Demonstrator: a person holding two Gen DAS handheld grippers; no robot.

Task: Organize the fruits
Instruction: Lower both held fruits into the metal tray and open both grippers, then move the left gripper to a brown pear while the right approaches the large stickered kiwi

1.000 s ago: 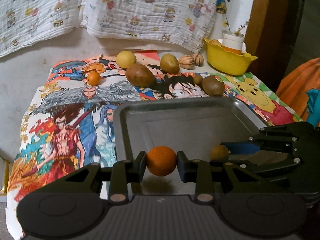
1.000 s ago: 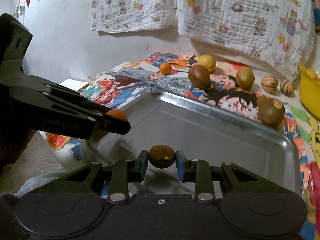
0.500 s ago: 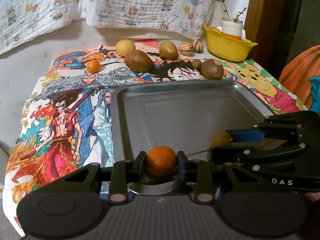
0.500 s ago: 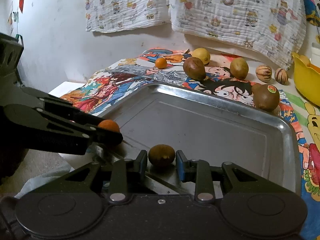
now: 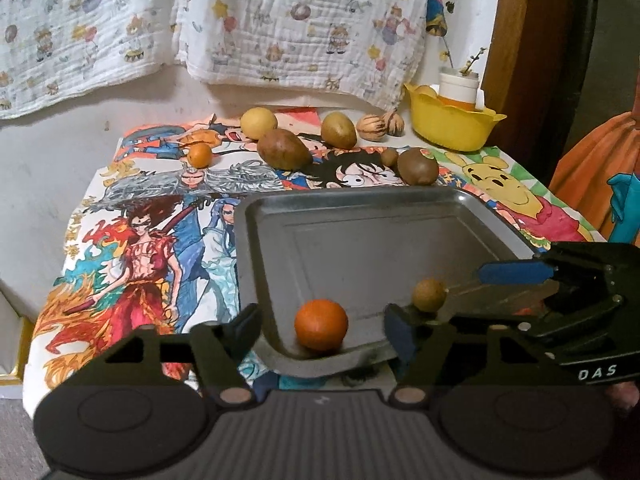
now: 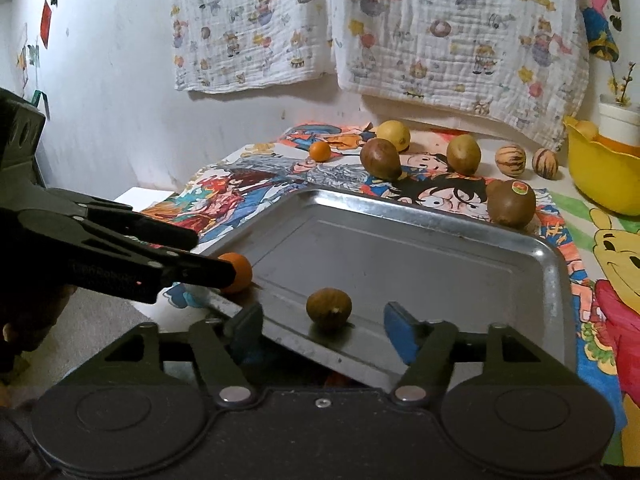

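My left hand-held gripper (image 5: 322,326) is letting go: its jaws are opening, and the small round orange fruit (image 5: 321,330) sits between them, free of the pads, in the near corner of the shallow grey metal tray (image 5: 360,216). My right hand-held gripper (image 6: 322,322) is doing the same, jaws opening around the small brown round fruit (image 6: 329,309), which rests on the tray floor near the front edge, touching neither pad. So this is the release step, with two fruits delivered.

The others wait on the cartoon-printed cloth on the table (image 5: 132,240) behind the tray: a yellow lemon (image 5: 258,122), a brown pear-shaped fruit (image 5: 284,149), a second small orange fruit (image 5: 199,155) and a stickered brown kiwi (image 6: 511,202). Next, I judge, both grippers should back away without nudging the round fruits, which could roll, then reach over the tray for more.
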